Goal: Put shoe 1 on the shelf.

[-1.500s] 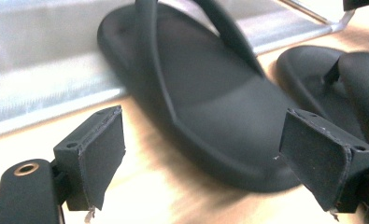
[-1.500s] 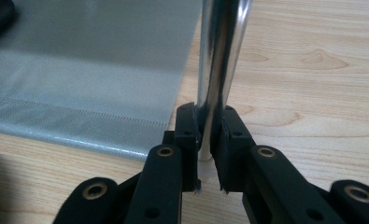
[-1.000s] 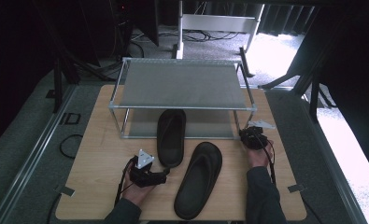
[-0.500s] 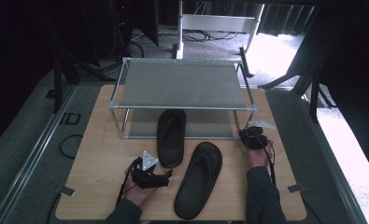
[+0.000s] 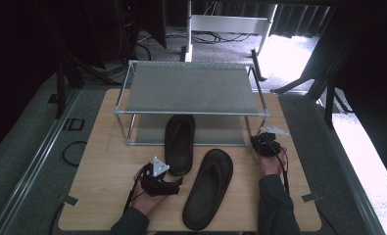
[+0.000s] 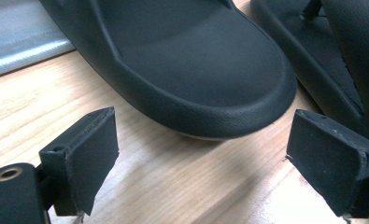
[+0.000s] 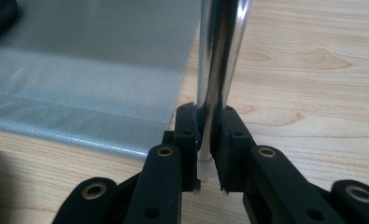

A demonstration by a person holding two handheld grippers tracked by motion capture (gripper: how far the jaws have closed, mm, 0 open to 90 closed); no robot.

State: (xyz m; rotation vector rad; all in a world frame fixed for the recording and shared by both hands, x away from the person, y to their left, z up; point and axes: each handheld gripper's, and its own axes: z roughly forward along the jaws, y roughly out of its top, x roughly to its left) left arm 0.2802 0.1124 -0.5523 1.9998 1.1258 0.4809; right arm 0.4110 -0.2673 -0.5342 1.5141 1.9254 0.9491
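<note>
High view first. Left gripper out in front of the shoe rack, nudged a touch closer to the rack than a second ago, nose now right at the heel of the far slipper. That slipper lying toe-in under the rack's front edge, heel sticking out onto the table. Near slipper angled just beside it, wholly clear of the rack, not shifted at all. Right gripper parked at the rack's front right corner, same spot as before.

Over to the left gripper view. Jaws spread wide, nothing between them but bare wood, rounded heel of the far slipper looming just ahead and not yet touched. Edge of the near slipper crowding in on the side away from the rack's lower shelf. Reads as the end of an approach: heel lined up between the pads, a short push forward and a squeeze probably next.

Right gripper view now. Pads pressed together on the chrome rack leg, pinching it low down by the table, grey lower shelf stretching away beside it. Looks like a bracing hold, steadying the rack for a slipper going in.
</note>
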